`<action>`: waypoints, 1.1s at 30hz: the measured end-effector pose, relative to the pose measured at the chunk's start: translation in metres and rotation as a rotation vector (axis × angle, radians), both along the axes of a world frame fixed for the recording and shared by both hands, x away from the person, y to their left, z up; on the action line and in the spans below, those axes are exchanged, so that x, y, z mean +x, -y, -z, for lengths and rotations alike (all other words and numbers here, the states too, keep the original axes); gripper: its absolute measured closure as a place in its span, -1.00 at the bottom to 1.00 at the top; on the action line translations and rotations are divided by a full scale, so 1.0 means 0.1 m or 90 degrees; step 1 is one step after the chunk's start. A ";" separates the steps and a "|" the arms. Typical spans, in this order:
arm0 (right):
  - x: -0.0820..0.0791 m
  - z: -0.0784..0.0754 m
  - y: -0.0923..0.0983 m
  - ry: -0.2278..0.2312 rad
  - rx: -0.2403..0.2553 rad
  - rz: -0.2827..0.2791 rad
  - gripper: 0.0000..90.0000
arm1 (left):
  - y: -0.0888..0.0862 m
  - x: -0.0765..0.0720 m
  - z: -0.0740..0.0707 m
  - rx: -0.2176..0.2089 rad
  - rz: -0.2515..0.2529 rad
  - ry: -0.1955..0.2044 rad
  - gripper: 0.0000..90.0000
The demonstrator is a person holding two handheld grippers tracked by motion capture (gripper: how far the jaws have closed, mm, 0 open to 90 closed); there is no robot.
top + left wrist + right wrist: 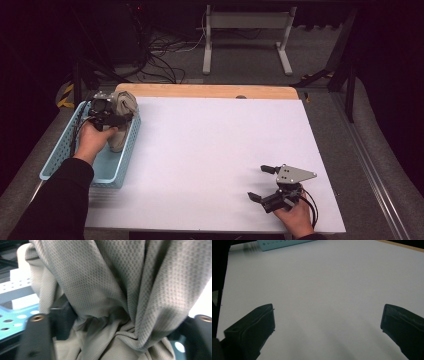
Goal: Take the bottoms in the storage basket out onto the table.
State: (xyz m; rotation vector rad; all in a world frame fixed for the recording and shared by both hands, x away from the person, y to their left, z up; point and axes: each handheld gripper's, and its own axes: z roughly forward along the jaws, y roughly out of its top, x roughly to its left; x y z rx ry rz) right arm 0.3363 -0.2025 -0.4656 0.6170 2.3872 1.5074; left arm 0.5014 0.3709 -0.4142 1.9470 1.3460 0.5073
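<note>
A grey-beige cloth (122,112) is sitting bunched at the far end of a light blue perforated basket (116,170), which is resting along the left edge of the white desk (215,150). In the high view the cloth is rising above the basket's rim as a rounded, crumpled heap, with a paler length hanging down inside. In the left gripper view the cloth (112,297) is showing a fine honeycomb weave, falling in long vertical folds that are gathering into a tight knot of creases low down. The left gripper (102,114) is reaching into the basket from the near side, the left hand (92,140) wrapped behind it; its jaws are standing well apart on either side of the gathered fabric, and I cannot tell whether they are pinching it or merely bracketing it. The right gripper (262,182) is lying near the desk's near right corner, held by the right hand (295,217), with its jaws spread wide and nothing between them but bare white surface.
</note>
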 end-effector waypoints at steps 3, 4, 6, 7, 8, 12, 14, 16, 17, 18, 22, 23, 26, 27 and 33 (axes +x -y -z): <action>0.00 0.00 0.00 -0.001 0.000 -0.001 -1.00 | 0.01 0.01 0.00 -0.005 0.007 -0.003 -0.10; 0.00 0.00 0.00 -0.001 0.000 -0.001 -1.00 | 0.01 0.01 0.00 -0.005 0.008 -0.004 0.00; 0.00 0.00 0.00 -0.001 0.001 -0.001 -1.00 | 0.03 0.00 0.00 -0.001 0.012 -0.003 0.18; 0.00 0.00 0.00 -0.001 0.001 -0.002 -1.00 | 0.03 0.00 0.00 0.000 0.014 -0.003 0.28; 0.00 0.00 0.00 -0.001 0.001 -0.002 -1.00 | 0.04 0.00 -0.01 0.002 0.016 -0.002 0.39; 0.00 0.00 0.00 -0.001 0.001 -0.003 -1.00 | 0.03 -0.01 -0.02 0.004 0.022 -0.003 0.52; 0.00 0.00 0.00 -0.001 0.002 -0.004 -1.00 | 0.03 -0.01 -0.02 0.001 0.021 -0.004 0.53; 0.00 0.00 0.00 -0.003 0.003 -0.004 -1.00 | 0.03 -0.01 -0.02 0.002 0.022 -0.004 0.54; 0.00 0.00 0.00 -0.003 0.003 -0.004 -1.00 | 0.03 -0.01 -0.02 0.002 0.022 -0.004 0.54; 0.00 0.00 0.00 -0.002 0.003 -0.004 -1.00 | 0.03 -0.01 -0.03 0.003 0.022 -0.004 0.55; 0.00 0.00 0.00 -0.002 0.003 -0.004 -1.00 | 0.02 -0.02 -0.04 0.002 0.023 -0.002 0.56; 0.00 0.00 0.00 -0.002 0.003 -0.003 -1.00 | 0.02 -0.03 -0.05 0.005 0.024 0.000 0.56; 0.00 0.00 0.00 -0.002 0.004 -0.003 -1.00 | 0.00 -0.04 -0.08 0.002 0.026 0.002 0.56; 0.00 0.00 0.00 -0.003 0.003 -0.002 -1.00 | -0.01 -0.04 -0.08 0.000 0.026 0.004 0.56; 0.00 0.00 0.00 -0.002 0.003 -0.002 -1.00 | -0.04 -0.08 -0.14 -0.007 0.027 0.012 0.57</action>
